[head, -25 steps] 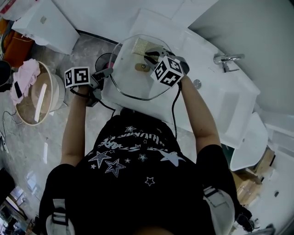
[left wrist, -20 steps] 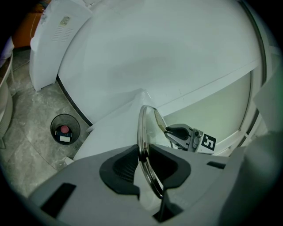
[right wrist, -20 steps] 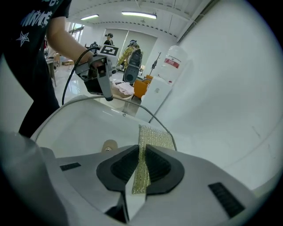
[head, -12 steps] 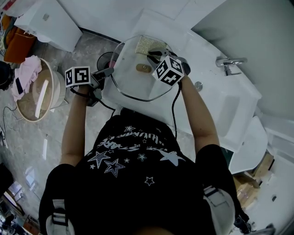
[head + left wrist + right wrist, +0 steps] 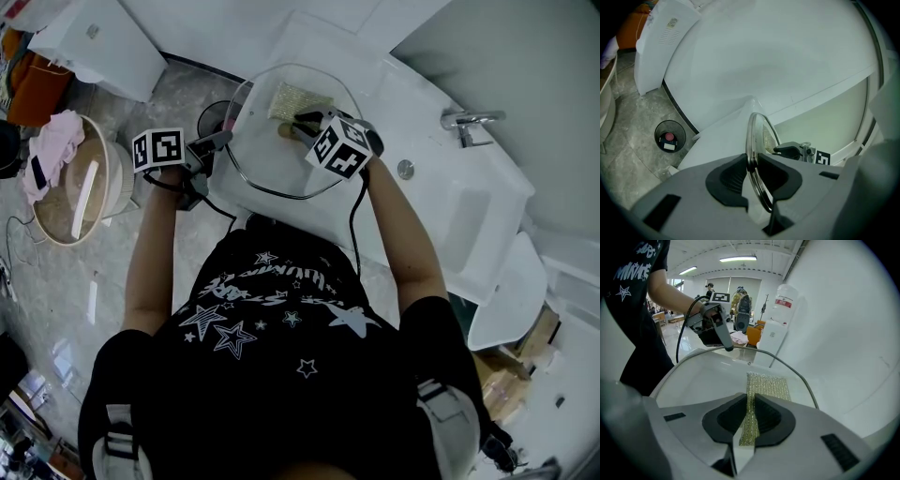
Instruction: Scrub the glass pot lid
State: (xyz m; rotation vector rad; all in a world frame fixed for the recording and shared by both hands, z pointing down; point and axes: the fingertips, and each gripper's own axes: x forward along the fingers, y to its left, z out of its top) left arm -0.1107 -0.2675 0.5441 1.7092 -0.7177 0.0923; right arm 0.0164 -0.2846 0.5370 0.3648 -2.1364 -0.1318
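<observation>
Right tongs have slid a little inward over the glass since a second ago. They now cover most of the lid knob, which was in clear view then. Left tongs have held their place at the rim.

Glass pot lid: held over the near left corner of the white tabletop, broad face up toward the head camera.
- Left tongs are pinching the metal rim of the lid on its left side, one pad on each face.
- Right tongs are pinching a gold scrub pad. The free part of the pad lies flat on the glass.
- Head view: the scrub pad sits at the far part of the lid, just inside the rim.

In the way: the right tongs' marker cube hides the right near part of the lid in the head view. The left marker cube sits clear of the glass.

Around:
- Faucet and a round drain button on the tabletop, to the right, well apart from the lid.
- Black waste bin on the stone floor beside the unit, partly behind the lid's left edge in the head view.
- Round wooden tub further left, with a pink cloth over its rim.
- White bottle with a red label beyond the lid in the right gripper view.
</observation>
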